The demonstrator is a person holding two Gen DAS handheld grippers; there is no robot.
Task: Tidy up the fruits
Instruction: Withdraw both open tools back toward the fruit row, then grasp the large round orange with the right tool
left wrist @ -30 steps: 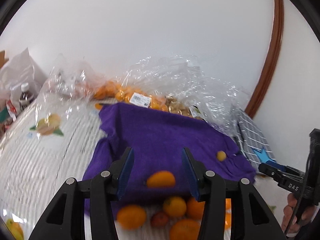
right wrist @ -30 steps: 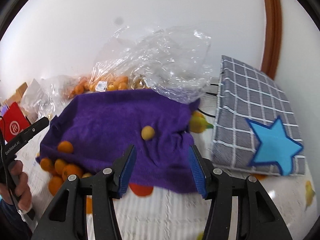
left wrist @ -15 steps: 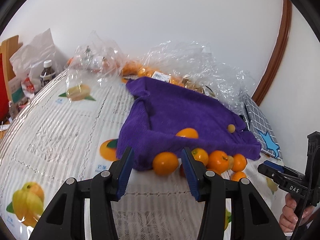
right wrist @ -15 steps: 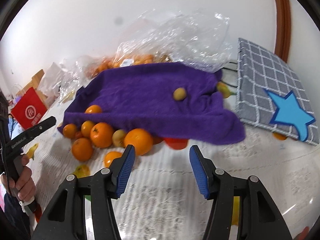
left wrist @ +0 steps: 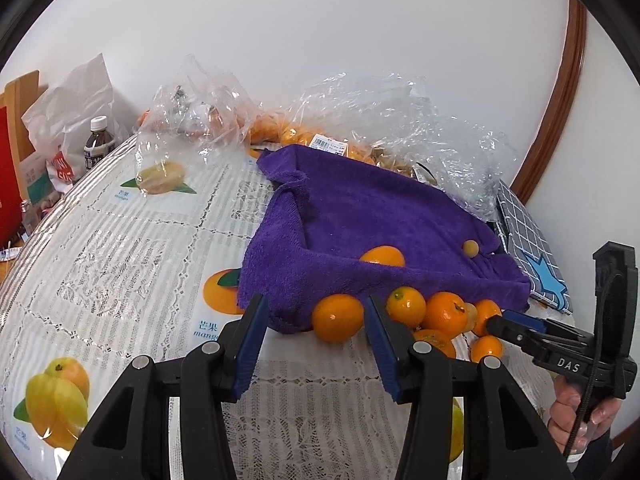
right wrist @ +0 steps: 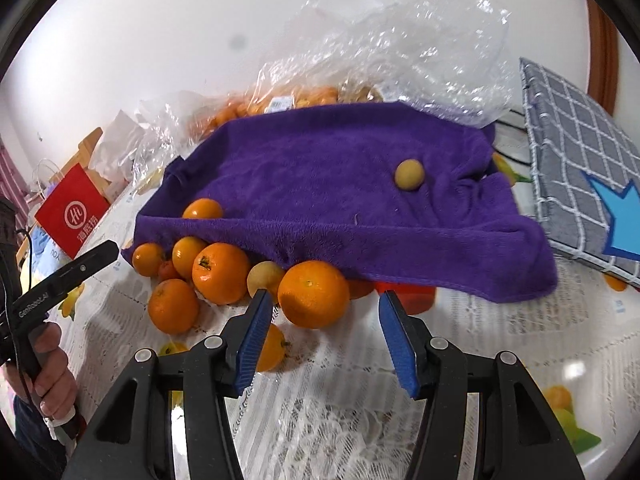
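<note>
left gripper jaws apart | right gripper jaws apart | oranges beside purple towel

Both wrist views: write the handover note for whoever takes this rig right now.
Left gripper: open, empty, lined up on the nearest orange.
Right gripper: open, empty, in front of the big orange.
Purple towel holds only one orange and a small yellow fruit.
The rest sit loose on the tablecloth along the towel's near edge, some tucked under it.
Left: nearly all of the sorting; nothing gripped yet.
</note>
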